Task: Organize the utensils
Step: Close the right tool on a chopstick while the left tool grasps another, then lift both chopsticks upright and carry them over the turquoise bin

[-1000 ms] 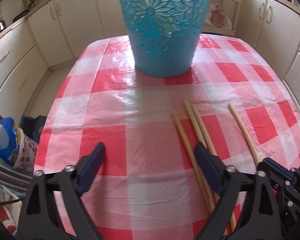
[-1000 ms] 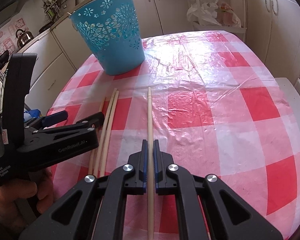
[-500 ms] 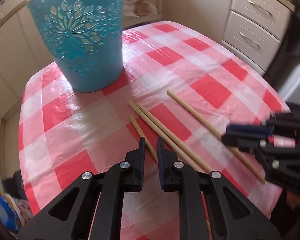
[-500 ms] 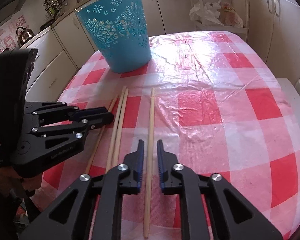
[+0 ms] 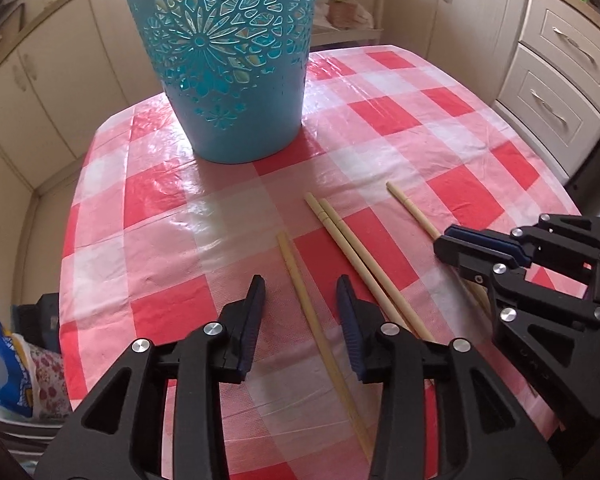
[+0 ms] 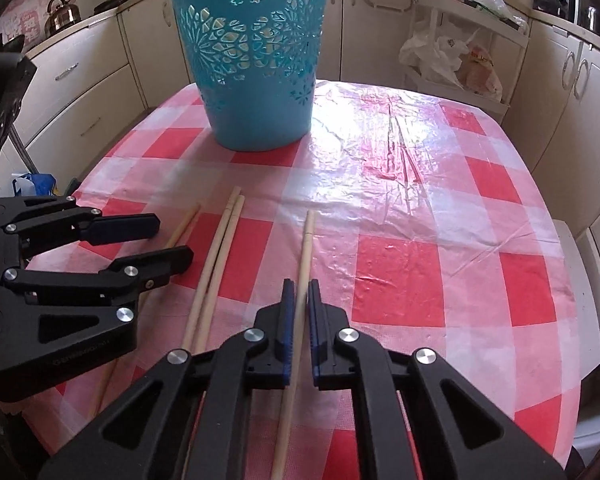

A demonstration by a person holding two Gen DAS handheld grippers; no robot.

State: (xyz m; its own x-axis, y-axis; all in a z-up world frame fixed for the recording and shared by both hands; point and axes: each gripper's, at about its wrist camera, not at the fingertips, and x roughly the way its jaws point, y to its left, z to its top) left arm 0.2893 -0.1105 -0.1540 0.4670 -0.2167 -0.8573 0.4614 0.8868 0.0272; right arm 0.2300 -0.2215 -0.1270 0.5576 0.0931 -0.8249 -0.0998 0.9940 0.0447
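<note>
Several wooden chopsticks lie on the red-and-white checked tablecloth [image 5: 160,240] in front of a blue cut-out basket [image 5: 228,60], also in the right wrist view [image 6: 256,64]. My left gripper [image 5: 300,312] is open, its jaws on either side of the leftmost chopstick [image 5: 312,320]. A pair of chopsticks [image 5: 352,252] lies just to its right. My right gripper [image 6: 300,320] is closed around the rightmost chopstick [image 6: 306,248], with a narrow gap left at the pads. In the left wrist view, the right gripper [image 5: 476,248] is at the right.
Cream kitchen cabinets [image 6: 572,92] surround the table. A shelf with plastic bags [image 6: 452,56] stands behind the table. A kettle [image 6: 62,14] sits on the far left counter. Bags [image 5: 8,364] lie on the floor at the left.
My left gripper opened and now straddles the leftmost chopstick. My right gripper moved forward along the rightmost chopstick and narrowed its jaws on it.
</note>
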